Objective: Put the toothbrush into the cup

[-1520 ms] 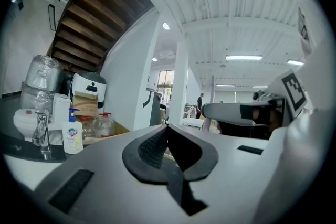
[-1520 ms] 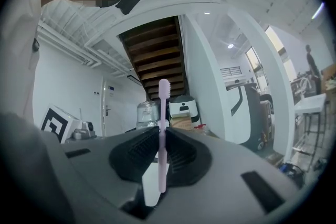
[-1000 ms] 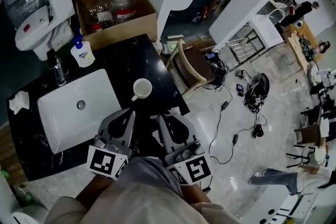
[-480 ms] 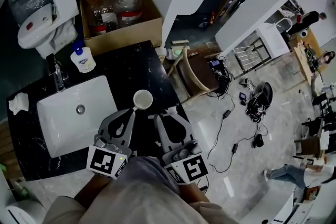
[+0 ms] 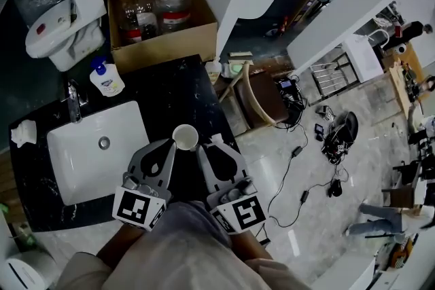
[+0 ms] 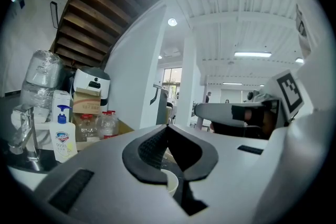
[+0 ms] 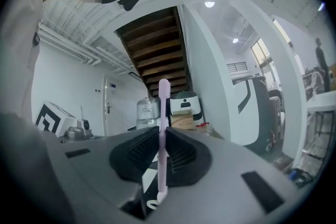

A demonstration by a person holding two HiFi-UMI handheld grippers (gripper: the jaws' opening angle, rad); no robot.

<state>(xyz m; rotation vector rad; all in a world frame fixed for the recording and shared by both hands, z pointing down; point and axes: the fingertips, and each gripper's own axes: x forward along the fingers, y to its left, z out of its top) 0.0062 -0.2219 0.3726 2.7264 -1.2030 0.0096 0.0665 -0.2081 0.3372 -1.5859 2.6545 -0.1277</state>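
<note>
A white cup [image 5: 185, 137] stands on the black counter [image 5: 183, 92], just right of the sink. My left gripper [image 5: 168, 145] has its tips right beside the cup's left rim. Its jaws are shut with nothing between them, and the cup's rim [image 6: 170, 182] shows just below them in the left gripper view. My right gripper [image 5: 206, 147] sits close on the cup's right. In the right gripper view it [image 7: 161, 131] is shut on a pink toothbrush [image 7: 163, 139] held upright with the bristle head on top. I cannot make the brush out clearly in the head view.
A white sink [image 5: 75, 163] with a faucet [image 5: 73, 100] fills the counter's left. A soap bottle [image 5: 107, 78] and a crumpled tissue [image 5: 24, 132] stand by it. Behind the counter is a cardboard box [image 5: 163, 37] of bottles. The counter's right edge drops to a floor with a chair [image 5: 255, 95] and cables.
Both grippers have moved forward over the counter, so the cup now lies right between their tips. The toothbrush stays held in the right gripper.
</note>
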